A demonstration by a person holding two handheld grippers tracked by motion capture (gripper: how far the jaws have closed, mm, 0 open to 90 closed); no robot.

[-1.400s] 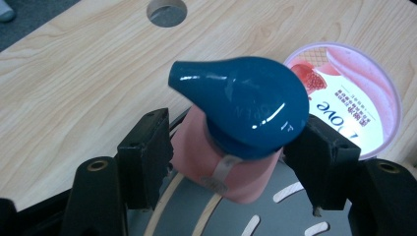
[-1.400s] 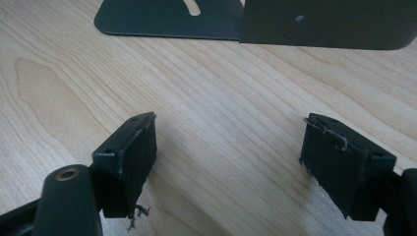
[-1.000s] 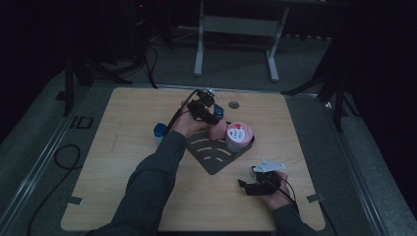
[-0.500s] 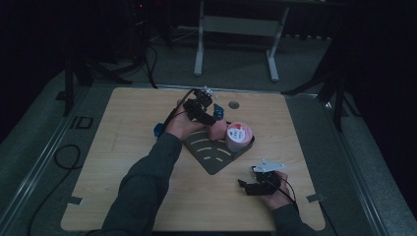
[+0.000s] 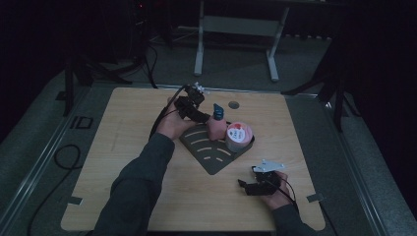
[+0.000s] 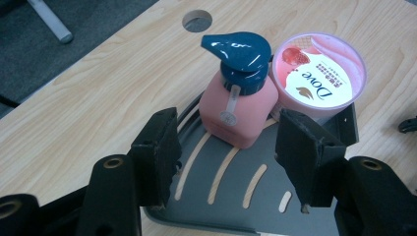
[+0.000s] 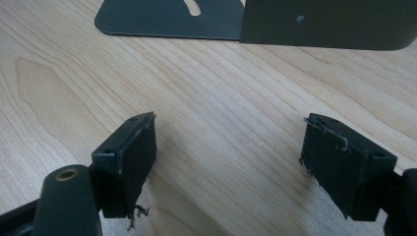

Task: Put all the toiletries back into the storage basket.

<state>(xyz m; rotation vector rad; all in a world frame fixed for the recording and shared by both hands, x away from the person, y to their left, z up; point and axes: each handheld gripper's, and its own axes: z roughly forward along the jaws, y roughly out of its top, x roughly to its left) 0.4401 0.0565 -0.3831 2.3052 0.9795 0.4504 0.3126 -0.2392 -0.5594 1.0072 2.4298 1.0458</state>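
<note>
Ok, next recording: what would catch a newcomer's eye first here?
The pink pump bottle with its dark blue pump head, standing upright on the dark slotted tray mid-table, right against a pink Dove tub. The left hand-held gripper hangs open just short of the bottle, not touching it. The right hand-held gripper sits open over bare wood near the table's front edge.

L tongs (image 5: 204,117) open, raised, R tongs (image 5: 250,185) open, low
</note>
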